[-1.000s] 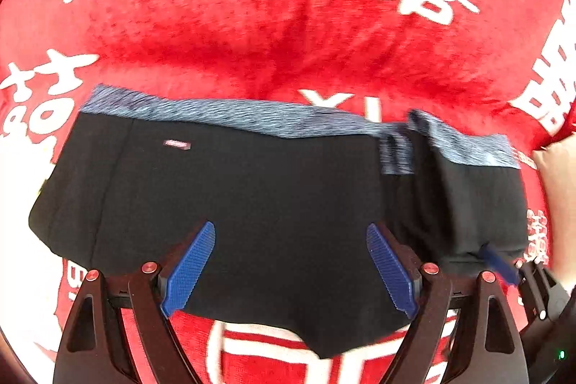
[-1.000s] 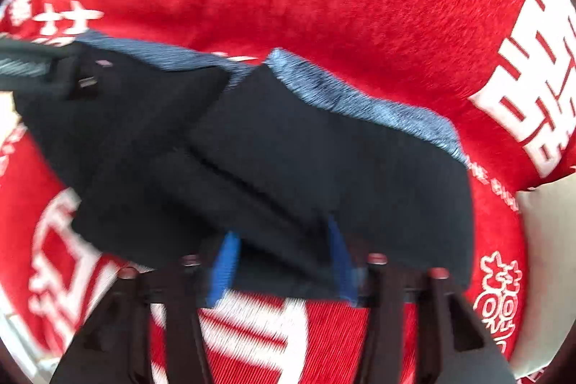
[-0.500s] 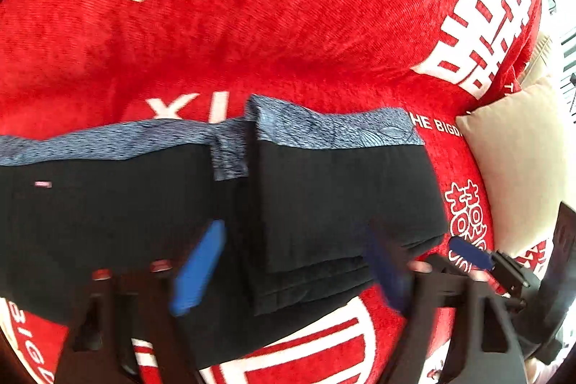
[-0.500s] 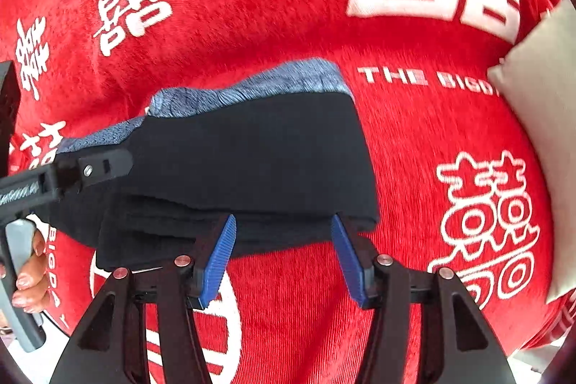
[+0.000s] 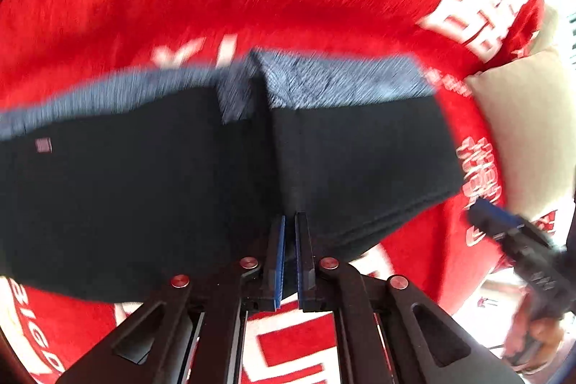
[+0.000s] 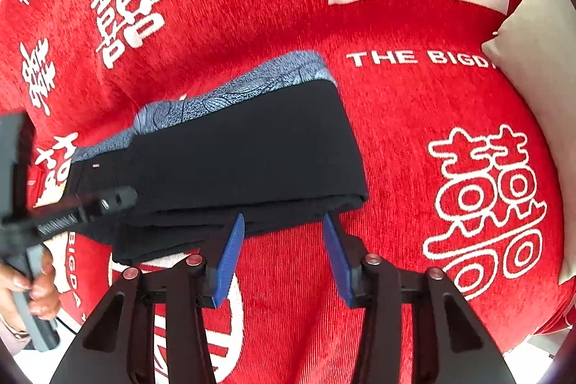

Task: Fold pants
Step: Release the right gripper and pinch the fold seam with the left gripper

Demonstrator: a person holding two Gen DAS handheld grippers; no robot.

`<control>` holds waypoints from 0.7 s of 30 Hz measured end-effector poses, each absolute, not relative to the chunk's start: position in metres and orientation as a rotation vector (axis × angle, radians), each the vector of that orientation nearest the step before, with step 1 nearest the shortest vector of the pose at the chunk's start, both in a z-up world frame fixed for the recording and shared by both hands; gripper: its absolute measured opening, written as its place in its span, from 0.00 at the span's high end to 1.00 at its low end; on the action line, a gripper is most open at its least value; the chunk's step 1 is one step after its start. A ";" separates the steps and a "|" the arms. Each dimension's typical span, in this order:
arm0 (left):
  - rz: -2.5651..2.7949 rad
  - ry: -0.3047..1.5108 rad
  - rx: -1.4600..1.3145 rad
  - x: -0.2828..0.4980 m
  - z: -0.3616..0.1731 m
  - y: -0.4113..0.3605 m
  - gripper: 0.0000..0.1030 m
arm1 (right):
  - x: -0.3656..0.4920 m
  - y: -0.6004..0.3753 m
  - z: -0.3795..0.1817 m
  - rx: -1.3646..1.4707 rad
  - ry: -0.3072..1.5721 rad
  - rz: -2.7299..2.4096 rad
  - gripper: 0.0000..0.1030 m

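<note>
The pants (image 6: 244,161) lie on the red cloth (image 6: 414,132), one side already folded over; the other side is judged next. The left tongs (image 5: 289,261) are pressed together over the hem, fabric between them unclear from blur. The right tongs (image 6: 284,258), half spread and closing, hold nothing.

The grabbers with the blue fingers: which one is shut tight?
The left gripper: its blue pads nearly touch, over the black pants. The right gripper stands apart, jaws closing, only red cloth between.

Black pants (image 6: 244,150), red white-lettered cloth (image 6: 396,132)
</note>
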State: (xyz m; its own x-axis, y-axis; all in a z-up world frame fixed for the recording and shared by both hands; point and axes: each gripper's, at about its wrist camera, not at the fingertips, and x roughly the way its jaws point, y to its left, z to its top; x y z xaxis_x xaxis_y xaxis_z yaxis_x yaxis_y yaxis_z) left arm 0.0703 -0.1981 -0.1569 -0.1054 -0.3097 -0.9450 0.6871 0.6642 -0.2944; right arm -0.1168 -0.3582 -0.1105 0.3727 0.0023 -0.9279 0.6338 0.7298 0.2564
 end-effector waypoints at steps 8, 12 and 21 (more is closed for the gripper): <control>-0.786 1.373 0.269 0.059 -0.143 -0.179 0.93 | -0.124 -0.353 -0.125 0.702 1.176 -0.428 0.52; -0.763 1.308 0.280 0.060 -0.111 -0.186 0.93 | -0.124 -0.370 -0.112 0.714 1.127 -0.462 0.52; -0.788 1.247 0.323 0.078 -0.124 -0.273 0.93 | -0.075 -0.439 -0.115 0.803 1.063 -0.488 0.72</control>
